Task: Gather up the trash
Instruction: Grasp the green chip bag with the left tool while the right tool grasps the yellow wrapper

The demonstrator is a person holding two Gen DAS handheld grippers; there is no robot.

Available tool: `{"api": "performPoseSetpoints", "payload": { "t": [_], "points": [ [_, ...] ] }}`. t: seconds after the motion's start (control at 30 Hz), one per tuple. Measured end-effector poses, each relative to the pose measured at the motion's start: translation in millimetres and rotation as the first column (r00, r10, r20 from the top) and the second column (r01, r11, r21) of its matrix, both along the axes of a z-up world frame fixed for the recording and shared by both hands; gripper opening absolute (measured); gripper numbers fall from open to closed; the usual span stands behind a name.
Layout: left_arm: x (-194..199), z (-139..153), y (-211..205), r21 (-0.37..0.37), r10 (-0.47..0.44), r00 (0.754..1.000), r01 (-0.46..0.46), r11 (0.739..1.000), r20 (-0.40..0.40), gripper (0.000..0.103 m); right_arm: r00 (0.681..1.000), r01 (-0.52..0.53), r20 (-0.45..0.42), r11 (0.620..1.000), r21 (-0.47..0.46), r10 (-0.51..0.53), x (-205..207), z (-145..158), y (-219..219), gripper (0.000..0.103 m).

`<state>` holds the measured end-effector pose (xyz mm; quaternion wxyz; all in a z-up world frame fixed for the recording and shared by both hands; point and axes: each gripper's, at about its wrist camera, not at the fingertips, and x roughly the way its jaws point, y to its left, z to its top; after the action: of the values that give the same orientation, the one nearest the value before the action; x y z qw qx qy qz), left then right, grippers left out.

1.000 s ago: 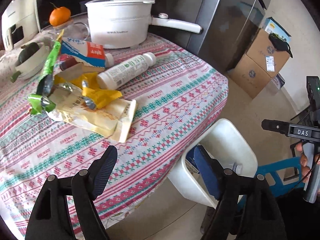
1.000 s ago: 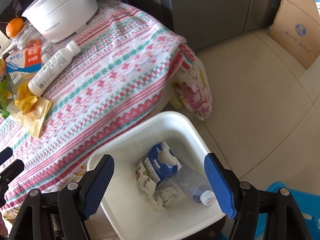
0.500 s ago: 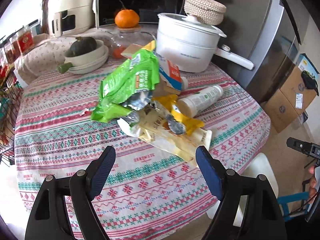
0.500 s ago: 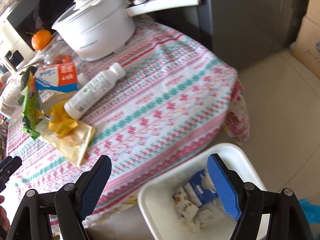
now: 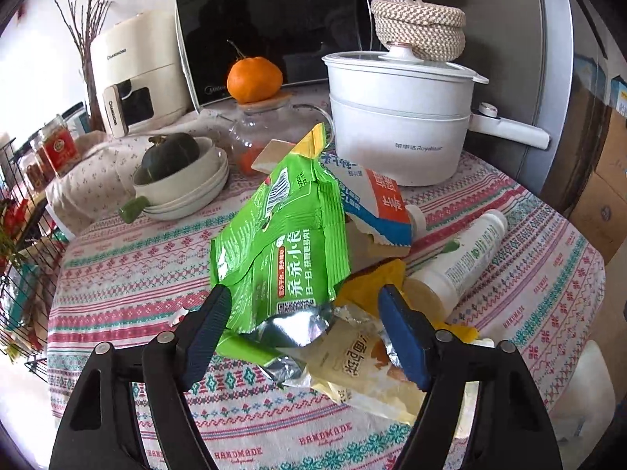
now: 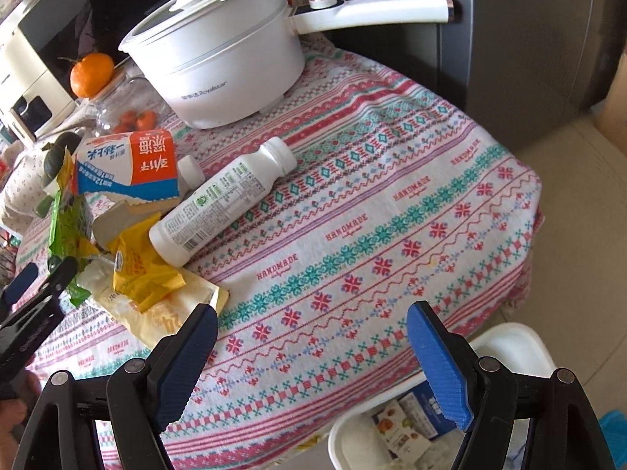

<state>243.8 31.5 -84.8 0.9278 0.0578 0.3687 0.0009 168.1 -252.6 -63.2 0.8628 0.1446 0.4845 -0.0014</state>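
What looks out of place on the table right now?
A heap of trash on the tablecloth: a torn-open milk carton, a white bottle tipped on its side, and a green wrapper over yellow wrappers. Nothing looks spilled.

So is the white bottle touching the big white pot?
Apart. In the right wrist view the white bottle lies on its side, with a clear strip of patterned tablecloth showing between its cap and the white pot.
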Motion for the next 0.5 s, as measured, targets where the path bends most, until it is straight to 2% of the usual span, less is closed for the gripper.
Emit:
{"api": "performPoseSetpoints", "payload": {
  "t": [0.03, 0.1, 0.23, 0.37, 0.5],
  "points": [
    [4, -2, 1, 0.009, 0.022, 1.0, -0.022, 1.0, -0.002, 0.06, 1.0, 0.003, 0.0, 1.0, 0.006, -0.003, 1, 0, 0, 0.083],
    [10, -4, 7, -0.003, 0.06, 0.998, -0.06, 0.998, -0.018, 0.017, 1.0, 0.009, 0.003, 1.0, 0.007, -0.009, 2, 0, 0, 0.083],
    [7, 7, 24, -0.046, 0.115, 0.993, -0.115, 0.992, -0.013, 0.003, 1.0, 0.002, 0.001, 1.0, 0.003, -0.002, 2, -1, 2, 0.083],
    [-8, 24, 38, -0.101, 0.112, 0.993, -0.114, 0.988, -0.023, 0.0, 1.0, -0.017, 0.001, 1.0, -0.015, 0.017, 2, -3, 5, 0.083],
    [-29, 40, 60, -0.189, 0.124, 0.992, -0.128, 0.974, -0.037, 0.0, 0.999, -0.041, -0.002, 0.999, -0.021, 0.041, 3, -7, 13, 0.083]
  ]
}}
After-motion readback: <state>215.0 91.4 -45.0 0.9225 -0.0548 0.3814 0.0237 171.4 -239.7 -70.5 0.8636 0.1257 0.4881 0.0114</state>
